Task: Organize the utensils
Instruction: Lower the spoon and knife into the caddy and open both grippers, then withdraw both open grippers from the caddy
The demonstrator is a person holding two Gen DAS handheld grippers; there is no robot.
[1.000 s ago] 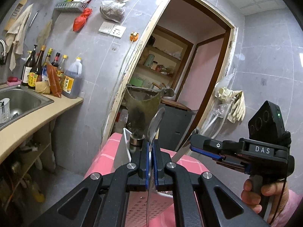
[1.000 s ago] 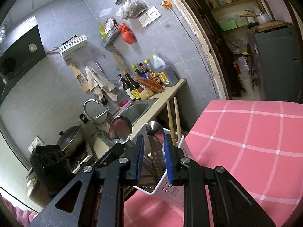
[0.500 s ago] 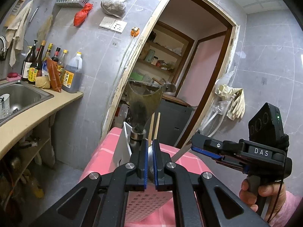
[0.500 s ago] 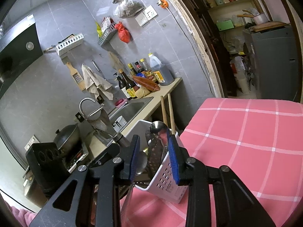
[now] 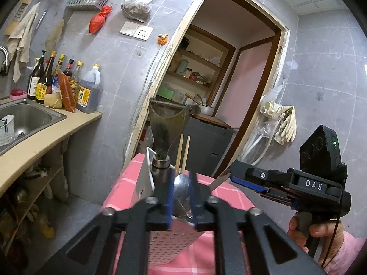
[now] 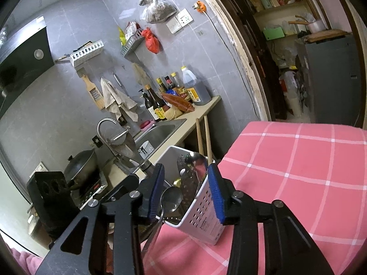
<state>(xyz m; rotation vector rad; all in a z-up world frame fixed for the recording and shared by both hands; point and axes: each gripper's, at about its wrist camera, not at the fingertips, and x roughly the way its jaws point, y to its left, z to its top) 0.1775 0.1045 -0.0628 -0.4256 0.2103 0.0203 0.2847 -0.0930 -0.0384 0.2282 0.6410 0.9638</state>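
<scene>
A white perforated utensil holder stands at the edge of the pink checked tablecloth. In it stand a dark spatula, two chopsticks and a large slotted spoon. My left gripper is over the holder. Its jaws are opening, and a small spoon stands bowl-up between the pads, apart from them. My right gripper is at the holder's near rim. Its jaws are opening too and touch nothing; the slotted spoon stands beyond them.
A counter with a steel sink and a row of bottles runs along the left wall. A wok sits on a stove. A doorway opens onto shelves. A hand holds the right gripper's grip.
Both spoons have sunk lower toward the holder. The left jaws, shut on the small spoon before, have parted. The right jaws have spread wider, away from the slotted spoon.
</scene>
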